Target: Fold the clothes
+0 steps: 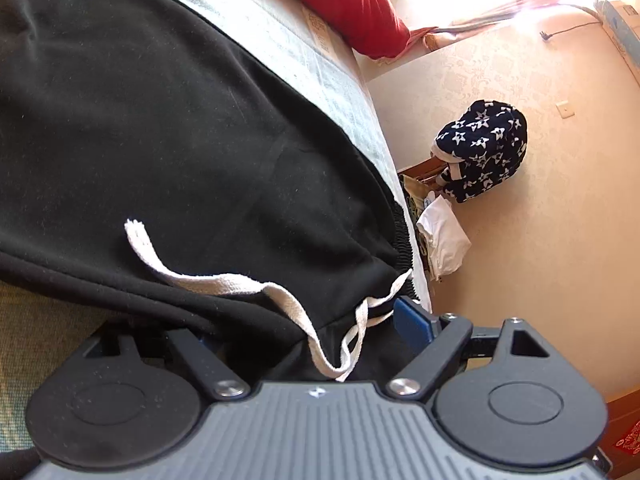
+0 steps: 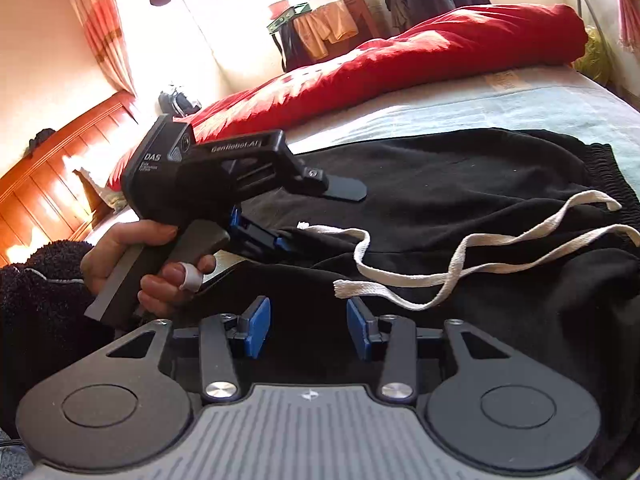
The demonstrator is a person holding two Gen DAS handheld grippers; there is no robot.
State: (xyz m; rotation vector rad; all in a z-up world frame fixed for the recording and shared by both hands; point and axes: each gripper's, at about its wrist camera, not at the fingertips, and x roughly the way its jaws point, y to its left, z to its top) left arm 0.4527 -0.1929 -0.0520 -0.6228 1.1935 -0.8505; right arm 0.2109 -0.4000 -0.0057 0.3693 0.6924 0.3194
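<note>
Black sweatpants [image 1: 160, 128] lie spread on the bed, with a white drawstring [image 1: 208, 280] looped over the waist. My left gripper [image 1: 308, 332] stands wide open at the waistband. One blue pad [image 1: 412, 320] shows and the other finger is hidden under the cloth. The right wrist view shows the left gripper [image 2: 320, 218] in a hand [image 2: 132, 256]. Its upper finger is over the sweatpants [image 2: 460, 176] and its lower one under a fold. My right gripper [image 2: 308, 326] is open just above the black cloth, near the drawstring [image 2: 400, 280] end, pinching nothing.
A red quilt [image 2: 400, 60] is bunched along the far side of the bed, with a wooden headboard [image 2: 60, 184] at the left. Past the bed's edge [image 1: 384, 148] lie a star-patterned garment [image 1: 480, 152] and a white cloth [image 1: 444, 236]. Clothes hang on a rack [image 2: 324, 32] behind.
</note>
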